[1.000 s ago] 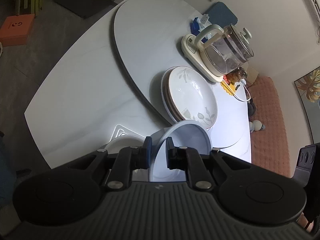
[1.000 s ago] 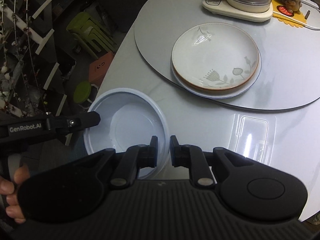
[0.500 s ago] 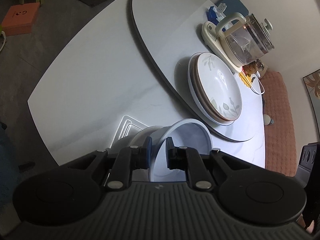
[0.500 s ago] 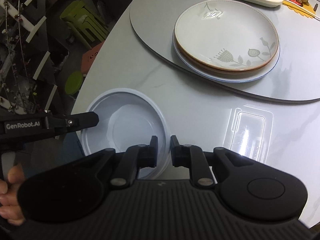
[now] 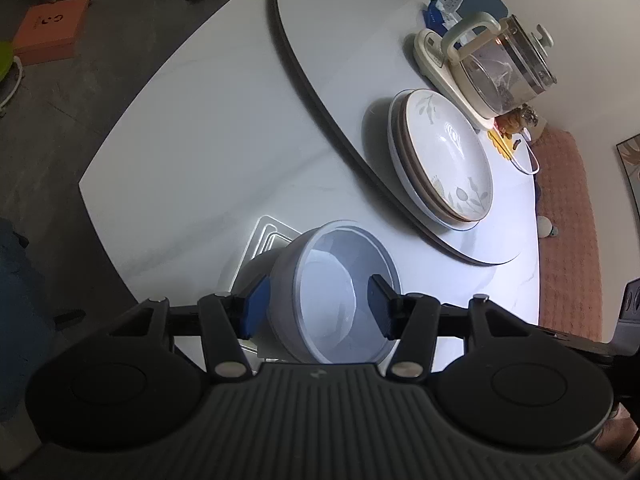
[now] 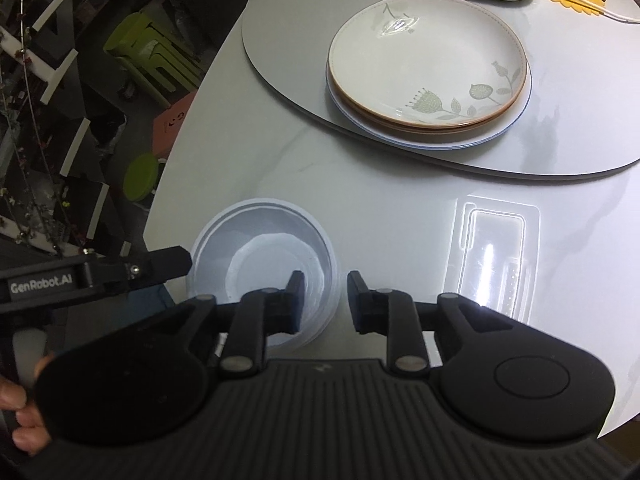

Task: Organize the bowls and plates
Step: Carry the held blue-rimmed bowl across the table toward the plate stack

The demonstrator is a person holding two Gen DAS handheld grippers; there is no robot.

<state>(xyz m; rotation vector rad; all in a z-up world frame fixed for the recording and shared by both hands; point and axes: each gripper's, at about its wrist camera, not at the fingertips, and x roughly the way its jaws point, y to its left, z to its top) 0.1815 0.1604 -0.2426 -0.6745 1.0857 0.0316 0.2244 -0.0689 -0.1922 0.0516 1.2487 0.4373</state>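
Note:
A pale blue bowl (image 5: pixel 332 292) sits on the white table near its front edge; it also shows in the right wrist view (image 6: pixel 264 256). My left gripper (image 5: pixel 318 306) is open, its fingers on either side of the bowl's rim, not gripping. My right gripper (image 6: pixel 323 300) is open, its fingers straddling the bowl's right rim. A stack of plates, topped by a floral plate (image 6: pixel 426 62), rests on the turntable (image 6: pixel 280 40); the stack also shows in the left wrist view (image 5: pixel 444 156).
A glass kettle (image 5: pixel 500 68) on a cream base stands behind the plates. A small ornament (image 5: pixel 516 120) on a yellow mat sits beside it. The table edge (image 6: pixel 168 168) is close on the left, with green stools (image 6: pixel 152 56) and an orange box (image 5: pixel 50 28) on the floor.
Both grippers were shut on the bowl's rim and have opened. The bowl has come down and now rests on the table.

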